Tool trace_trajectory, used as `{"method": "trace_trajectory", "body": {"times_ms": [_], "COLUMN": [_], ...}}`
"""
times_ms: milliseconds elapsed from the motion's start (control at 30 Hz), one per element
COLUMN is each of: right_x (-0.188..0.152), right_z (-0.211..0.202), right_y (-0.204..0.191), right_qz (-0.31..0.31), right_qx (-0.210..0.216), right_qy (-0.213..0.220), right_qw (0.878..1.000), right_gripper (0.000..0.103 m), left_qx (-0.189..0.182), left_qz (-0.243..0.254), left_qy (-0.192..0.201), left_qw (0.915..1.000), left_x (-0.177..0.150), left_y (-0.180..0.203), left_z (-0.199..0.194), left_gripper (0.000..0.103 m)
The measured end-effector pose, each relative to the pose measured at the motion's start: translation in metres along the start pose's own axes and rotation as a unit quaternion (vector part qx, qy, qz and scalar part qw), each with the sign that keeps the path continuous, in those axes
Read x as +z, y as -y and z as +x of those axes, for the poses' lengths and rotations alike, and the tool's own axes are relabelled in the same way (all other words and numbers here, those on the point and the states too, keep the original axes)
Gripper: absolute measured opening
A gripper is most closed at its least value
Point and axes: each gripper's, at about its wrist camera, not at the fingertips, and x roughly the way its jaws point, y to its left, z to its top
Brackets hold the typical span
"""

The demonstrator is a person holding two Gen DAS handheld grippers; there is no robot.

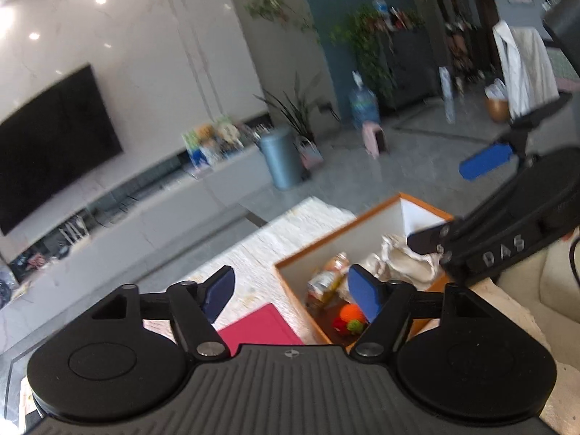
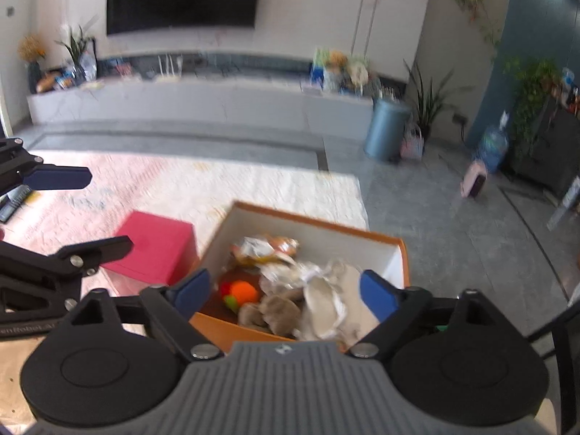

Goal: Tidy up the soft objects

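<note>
An orange box with white inner walls [image 2: 395, 253] [image 1: 417, 206] stands on a pale cloth-covered table. Inside lie an orange and red knitted toy [image 2: 243, 291] [image 1: 349, 317], a brown plush [image 2: 279, 311], a cream cloth [image 2: 326, 297] [image 1: 402, 257] and a crinkled snack packet [image 2: 264, 248] [image 1: 326, 279]. My right gripper [image 2: 286, 291] is open and empty, just above the box's near side. My left gripper [image 1: 293, 291] is open and empty, above the box's left wall. The right gripper [image 1: 456, 203] also shows open at the right of the left wrist view.
A red flat box [image 2: 156, 250] [image 1: 261, 326] lies left of the orange box. A remote [image 2: 14, 199] lies at the table's left edge. Beyond are grey floor, a TV unit [image 2: 203, 101], a blue bin [image 2: 386, 128] and plants.
</note>
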Motion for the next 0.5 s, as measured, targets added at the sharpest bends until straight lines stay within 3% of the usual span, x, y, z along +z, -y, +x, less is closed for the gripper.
{"method": "trace_trajectory", "body": {"times_ms": [200,300,367,500], "right_x": [-0.027,-0.051,-0.068,-0.095], "right_z": [-0.016,-0.019,-0.017,-0.010], "right_y": [-0.028,-0.041,-0.051,-0.070], "right_qz": [0.060,0.090,0.102,0.116], "right_qx": [0.012,0.010,0.003,-0.014], "right_qy": [0.056,0.076,0.086,0.100], "right_qw": [0.997,0.993,0.991,0.988], "right_gripper": [0.096,0.098,0.098,0.099], "left_qx": [0.032,0.054,0.068,0.081], "left_qz": [-0.064,-0.107,-0.129,-0.151], "left_qy": [0.049,0.057,0.066,0.068], "left_qw": [0.9962,0.9912,0.9871,0.9828], "left_x": [-0.030,-0.053,-0.069,-0.092], "left_y": [-0.013,-0.023,-0.027,-0.025], "left_z": [-0.023,-0.025,-0.024,-0.016], "left_gripper": [0.093,0.095,0.103,0.103]}}
